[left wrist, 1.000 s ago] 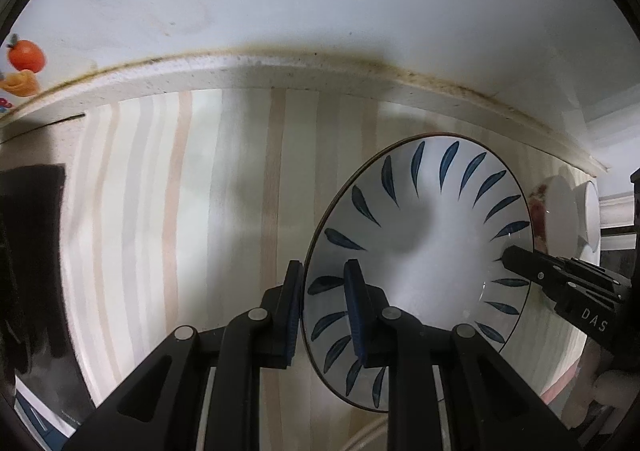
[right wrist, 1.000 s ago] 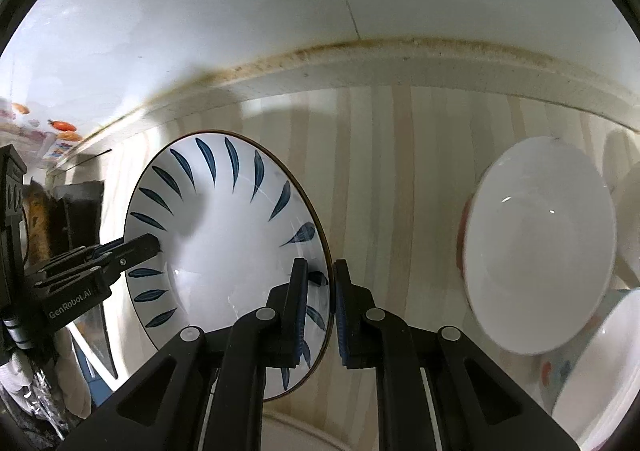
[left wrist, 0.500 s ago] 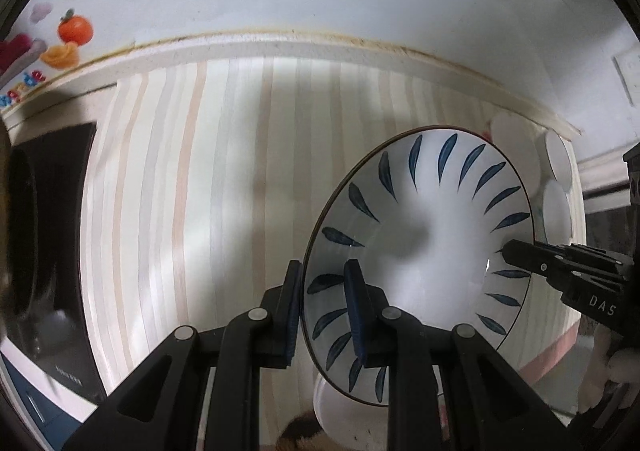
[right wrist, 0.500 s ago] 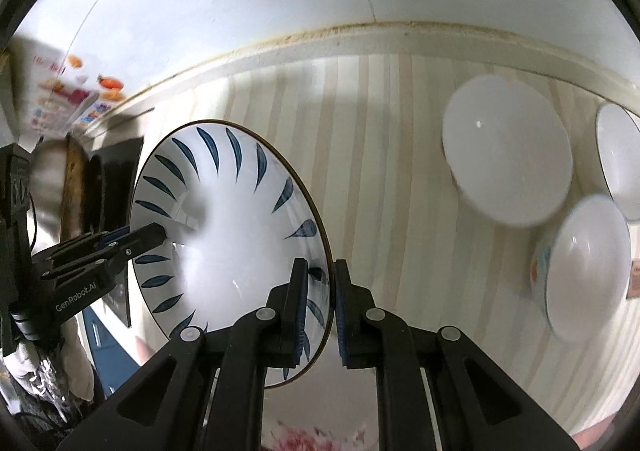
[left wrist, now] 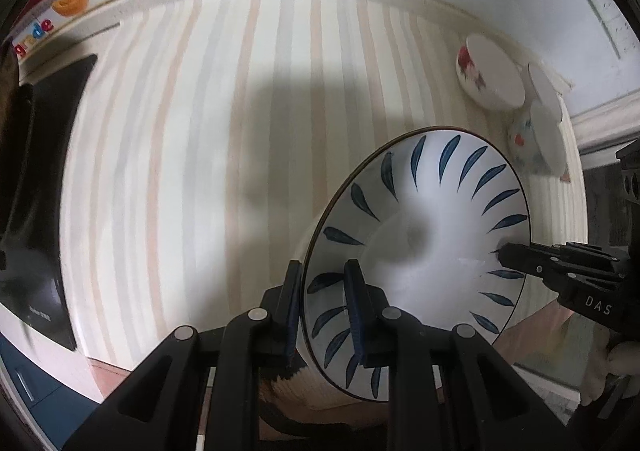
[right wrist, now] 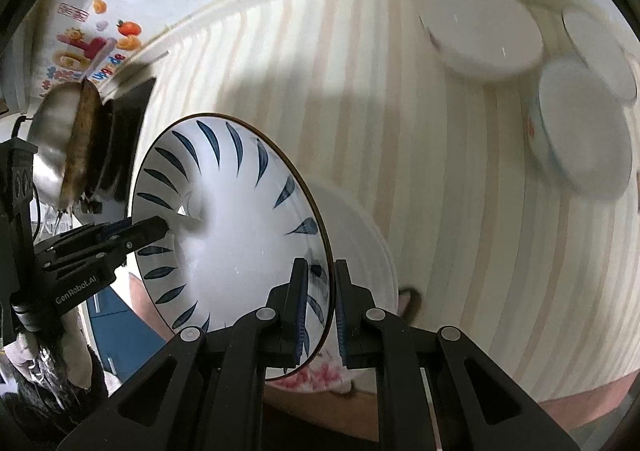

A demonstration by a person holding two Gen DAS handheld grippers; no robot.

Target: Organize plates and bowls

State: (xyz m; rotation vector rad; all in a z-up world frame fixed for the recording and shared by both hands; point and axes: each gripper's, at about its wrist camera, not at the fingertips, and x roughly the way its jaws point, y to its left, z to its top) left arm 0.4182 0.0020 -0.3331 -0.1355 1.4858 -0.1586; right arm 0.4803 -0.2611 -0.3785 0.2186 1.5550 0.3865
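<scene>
Above the striped surface, I am carrying the blue-leaf plate with left jaws and right jaws pinching opposite rims, keeping both level until it is centred over the white bowl beneath.

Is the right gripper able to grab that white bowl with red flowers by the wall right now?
Probably not: the right gripper is shut on the blue-leaf plate, so its fingers are busy.

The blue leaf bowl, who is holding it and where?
Both grippers hold the blue leaf bowl: the left gripper and right gripper each pinch its rim, on opposite sides.
</scene>
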